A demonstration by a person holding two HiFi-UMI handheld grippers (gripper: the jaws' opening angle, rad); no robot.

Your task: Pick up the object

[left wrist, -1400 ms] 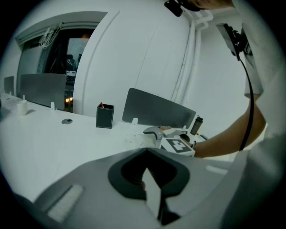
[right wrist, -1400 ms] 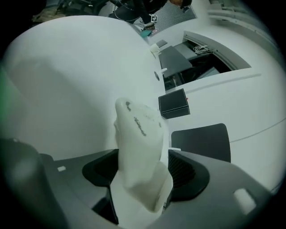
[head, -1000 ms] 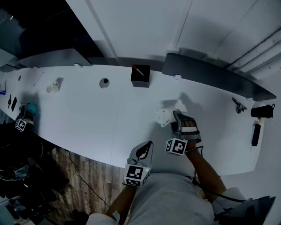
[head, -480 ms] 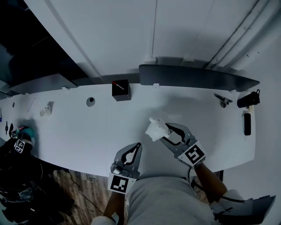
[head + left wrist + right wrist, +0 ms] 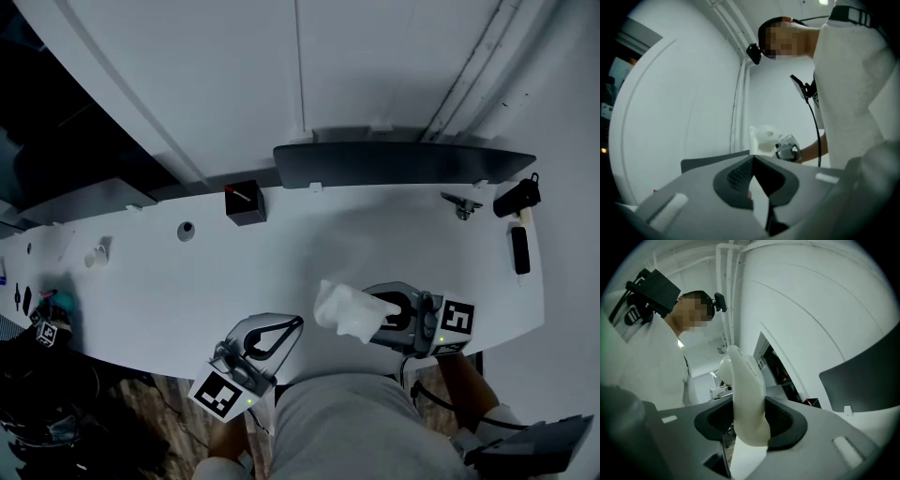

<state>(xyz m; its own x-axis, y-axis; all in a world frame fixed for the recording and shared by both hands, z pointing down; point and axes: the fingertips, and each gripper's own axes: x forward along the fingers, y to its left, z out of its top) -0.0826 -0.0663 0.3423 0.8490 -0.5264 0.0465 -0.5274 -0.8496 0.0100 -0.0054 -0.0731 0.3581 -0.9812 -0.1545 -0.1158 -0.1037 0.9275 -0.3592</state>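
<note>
The pick-up looks done: over the long white table (image 5: 187,281), the right gripper (image 5: 379,315), its jaws having just been closing, is clamped on the pale white moulded plastic object (image 5: 343,307), lifted clear of the tabletop. The left gripper (image 5: 296,324) has its jaws together on nothing; only holding steady seems left

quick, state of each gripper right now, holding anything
Left gripper: closed, nothing in it.
Right gripper: jaws have just been closing, clamped on the white object.

a lab or workshop: long white bench (image 5: 281,272), scattered hand tools (image 5: 459,204), wall conduits (image 5: 469,70).
</note>
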